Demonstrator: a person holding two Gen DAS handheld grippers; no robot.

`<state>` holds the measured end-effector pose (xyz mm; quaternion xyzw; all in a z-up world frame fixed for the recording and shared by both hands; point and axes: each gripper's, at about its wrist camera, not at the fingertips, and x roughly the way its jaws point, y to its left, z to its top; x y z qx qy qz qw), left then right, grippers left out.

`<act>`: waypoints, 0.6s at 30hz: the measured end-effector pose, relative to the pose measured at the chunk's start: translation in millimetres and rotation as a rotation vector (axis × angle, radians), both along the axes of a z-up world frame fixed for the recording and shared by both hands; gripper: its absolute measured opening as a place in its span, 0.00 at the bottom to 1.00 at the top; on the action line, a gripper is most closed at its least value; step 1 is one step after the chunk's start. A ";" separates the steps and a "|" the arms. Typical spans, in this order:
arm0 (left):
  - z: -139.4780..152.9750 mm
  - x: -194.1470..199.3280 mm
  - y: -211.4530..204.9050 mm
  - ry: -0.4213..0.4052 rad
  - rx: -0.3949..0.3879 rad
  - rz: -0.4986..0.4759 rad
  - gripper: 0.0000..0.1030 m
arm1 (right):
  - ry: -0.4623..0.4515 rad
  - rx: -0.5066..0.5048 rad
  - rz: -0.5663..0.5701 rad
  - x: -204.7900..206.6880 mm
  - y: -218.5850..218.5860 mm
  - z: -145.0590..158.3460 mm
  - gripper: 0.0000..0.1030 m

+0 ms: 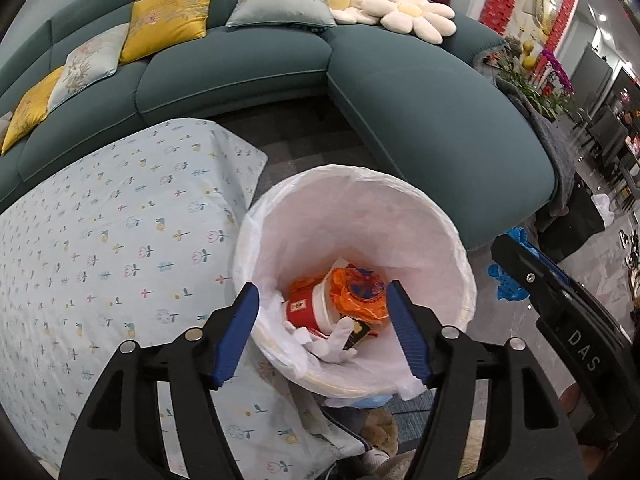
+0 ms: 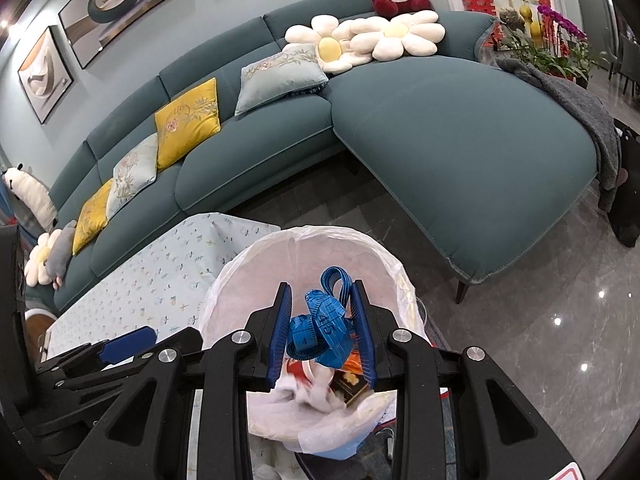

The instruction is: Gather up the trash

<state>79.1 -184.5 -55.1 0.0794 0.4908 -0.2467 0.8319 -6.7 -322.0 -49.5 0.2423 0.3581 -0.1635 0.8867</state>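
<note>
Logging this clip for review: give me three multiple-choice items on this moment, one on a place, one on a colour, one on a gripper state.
1. Where does the red paper cup lie?
A. on the sofa
B. inside the lined bin
C. on the tablecloth

2. What colour is the measuring tape?
A. blue
B. yellow
C. white

3. How does the left gripper stand?
A. shut on a cushion
B. shut on the cup
C. open, nothing between its fingers

Answers: 1 B, the cup rests among wrappers at the bin's bottom; 2 A, the bundled tape in the right gripper is bright blue; 3 C, its jaws stand apart above the bin.
</note>
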 end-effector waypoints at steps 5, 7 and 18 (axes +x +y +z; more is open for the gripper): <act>-1.7 7.0 16.1 0.006 -0.004 0.036 0.65 | 0.004 -0.030 0.027 10.9 9.5 2.9 0.28; -1.9 8.3 21.7 0.002 0.000 0.049 0.69 | 0.003 -0.043 0.037 15.1 14.1 4.8 0.29; 2.8 10.9 43.5 -0.030 0.008 0.092 0.78 | 0.011 -0.088 0.068 25.8 32.2 13.9 0.46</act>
